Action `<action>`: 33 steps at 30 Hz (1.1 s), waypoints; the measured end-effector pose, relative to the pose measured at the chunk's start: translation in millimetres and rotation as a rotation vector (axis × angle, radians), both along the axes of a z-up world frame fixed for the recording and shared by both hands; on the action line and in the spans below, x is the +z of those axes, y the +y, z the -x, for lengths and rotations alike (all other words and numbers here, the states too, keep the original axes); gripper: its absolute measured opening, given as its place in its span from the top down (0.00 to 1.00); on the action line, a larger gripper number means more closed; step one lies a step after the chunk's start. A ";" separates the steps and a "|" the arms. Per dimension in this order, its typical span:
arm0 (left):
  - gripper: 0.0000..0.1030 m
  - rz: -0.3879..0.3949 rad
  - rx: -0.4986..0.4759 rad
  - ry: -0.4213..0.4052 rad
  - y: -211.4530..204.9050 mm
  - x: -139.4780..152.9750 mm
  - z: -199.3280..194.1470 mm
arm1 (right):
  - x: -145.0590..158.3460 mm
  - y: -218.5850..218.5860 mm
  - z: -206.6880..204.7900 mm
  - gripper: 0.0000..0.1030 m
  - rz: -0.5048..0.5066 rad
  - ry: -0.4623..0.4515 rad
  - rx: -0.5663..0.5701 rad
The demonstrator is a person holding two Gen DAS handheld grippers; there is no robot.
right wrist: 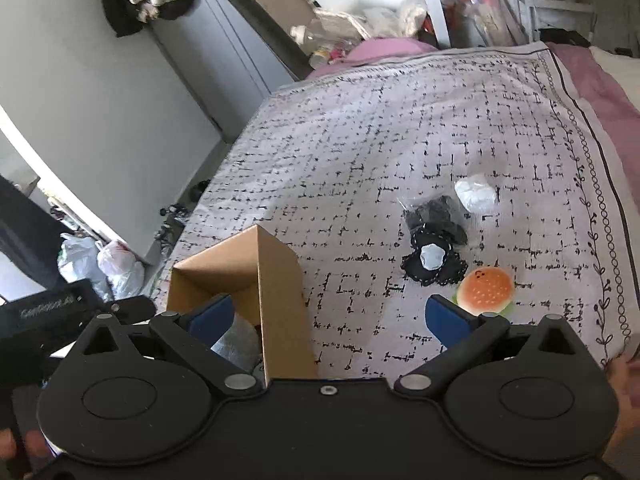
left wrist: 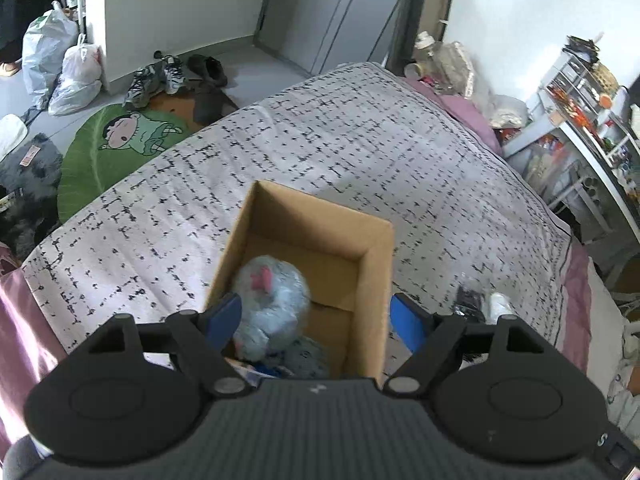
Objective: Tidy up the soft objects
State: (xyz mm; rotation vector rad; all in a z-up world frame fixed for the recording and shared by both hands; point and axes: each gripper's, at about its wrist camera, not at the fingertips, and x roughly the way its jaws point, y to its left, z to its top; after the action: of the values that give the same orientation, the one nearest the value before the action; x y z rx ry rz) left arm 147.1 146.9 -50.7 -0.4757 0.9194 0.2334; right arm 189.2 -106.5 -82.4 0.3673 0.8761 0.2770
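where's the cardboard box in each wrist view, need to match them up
Left wrist: cardboard box sits bottom centre, open, a blue plush toy inside.
Right wrist: cardboard box sits lower left, seen corner-on.
Shared landmark: the black-and-white patterned bedspread under the box.

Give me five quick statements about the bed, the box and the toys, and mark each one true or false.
1. A blue plush toy lies inside the cardboard box. True.
2. The burger toy is in the box. False: it lies on the patterned bedspread, apart from the box.
3. The right tongs stand open and hold nothing. True.
4. The left tongs grip the blue plush toy. False: they are open, with nothing held.
5. A black item lies on the bedspread beyond the burger toy. True.
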 end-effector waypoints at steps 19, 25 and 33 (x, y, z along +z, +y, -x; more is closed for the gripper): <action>0.22 -0.012 -0.085 -0.008 -73.7 10.8 -1.2 | 0.4 -72.6 15.5 0.00 -0.011 -0.034 -0.076; 0.22 -0.008 -0.106 -0.005 -93.5 9.2 -6.5 | -1.7 -80.7 15.1 0.00 0.040 -0.026 -0.038; 0.22 -0.009 -0.143 0.001 -116.2 5.0 -15.0 | -7.0 -93.2 7.4 0.00 0.049 0.020 -0.070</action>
State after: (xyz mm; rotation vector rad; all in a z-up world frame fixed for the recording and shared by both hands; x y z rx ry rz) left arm 162.1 30.7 -45.6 -0.3997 0.9489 0.1075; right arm 181.8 -199.8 -89.4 0.3549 0.8859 0.1869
